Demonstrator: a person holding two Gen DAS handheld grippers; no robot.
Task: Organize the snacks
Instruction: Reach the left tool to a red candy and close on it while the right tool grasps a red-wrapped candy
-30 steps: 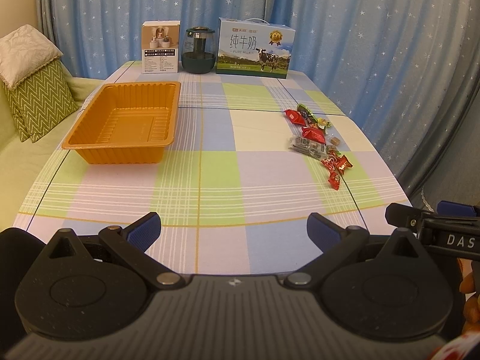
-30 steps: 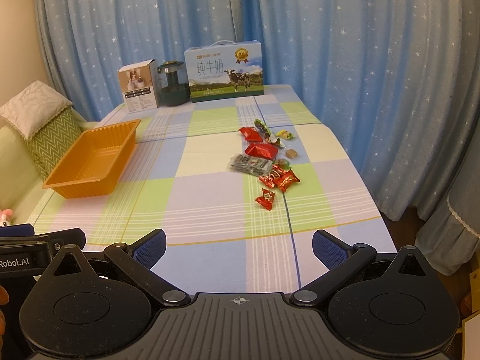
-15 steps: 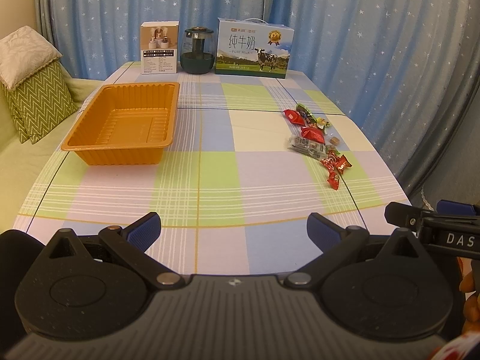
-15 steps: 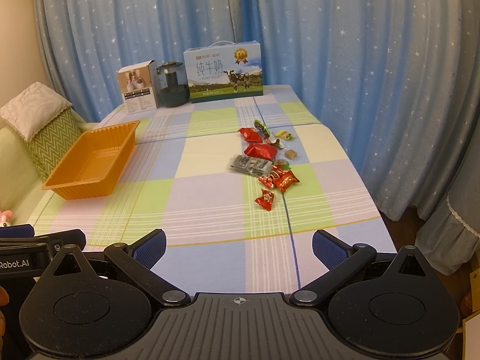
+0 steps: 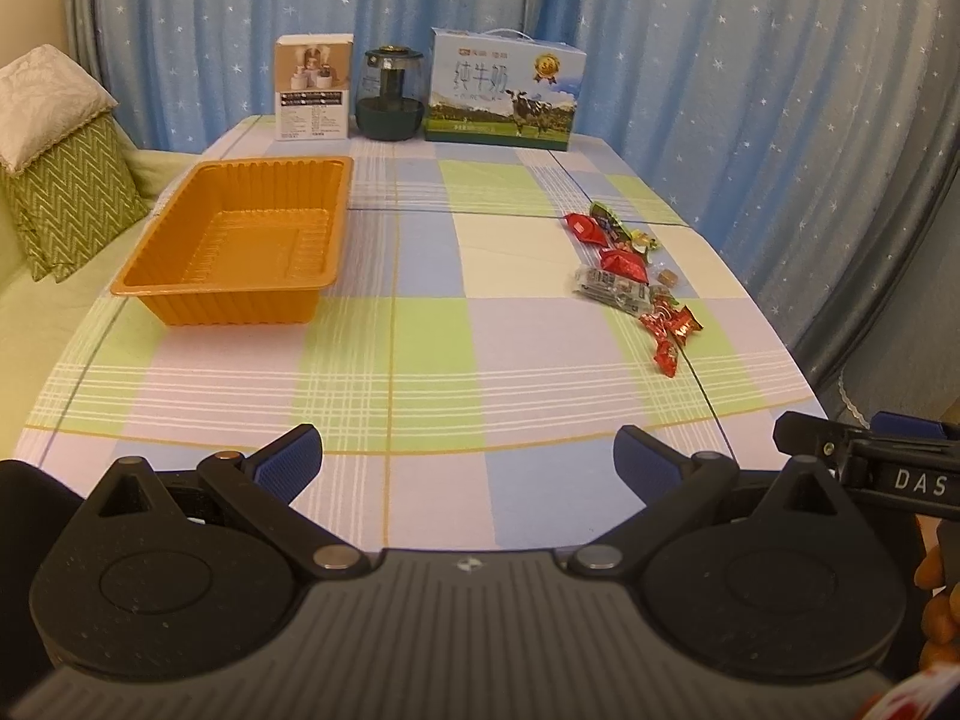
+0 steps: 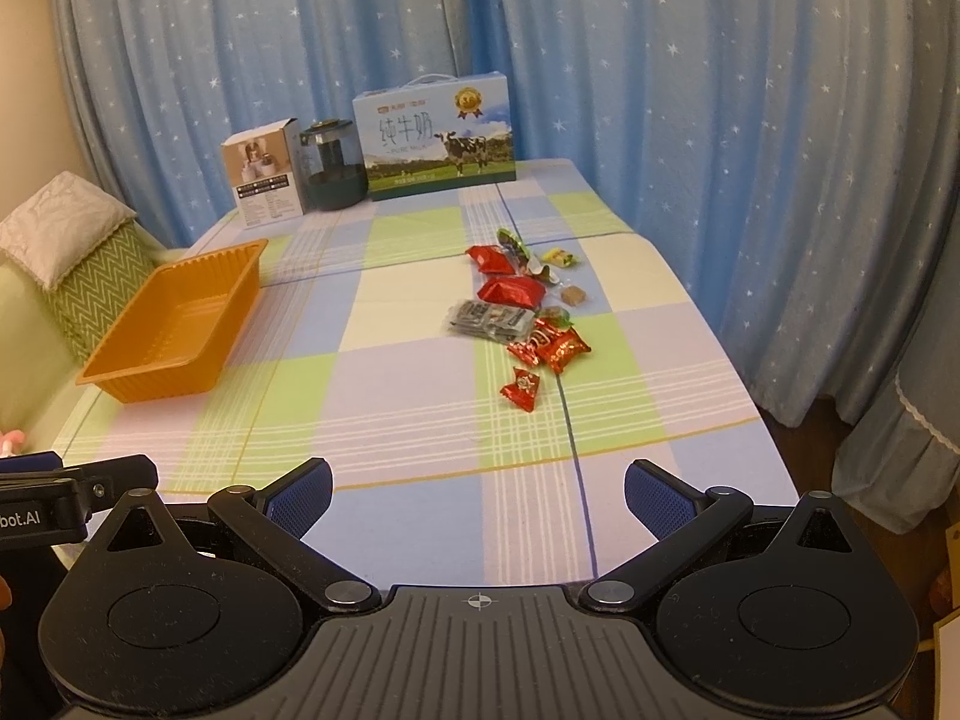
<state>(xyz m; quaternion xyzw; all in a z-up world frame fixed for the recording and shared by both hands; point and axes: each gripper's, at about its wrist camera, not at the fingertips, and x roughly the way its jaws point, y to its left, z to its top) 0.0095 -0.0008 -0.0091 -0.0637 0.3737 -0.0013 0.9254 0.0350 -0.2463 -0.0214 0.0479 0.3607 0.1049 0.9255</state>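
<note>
Both grippers hang over the near edge of the checked table [image 6: 420, 372], the left gripper [image 5: 468, 468] and the right gripper [image 6: 477, 489] each with blue-padded fingers spread wide and nothing between them. Ahead of the right one and slightly to its right lies the heap of snacks [image 6: 519, 306], red packets mostly, with one red candy [image 6: 521, 387] nearest and a few tiny pieces I can't quite make out. Forward-left of the left gripper sits the orange tray [image 5: 180, 282], well apart from the heap, and farthest off the milk carton [image 5: 504, 99].
</note>
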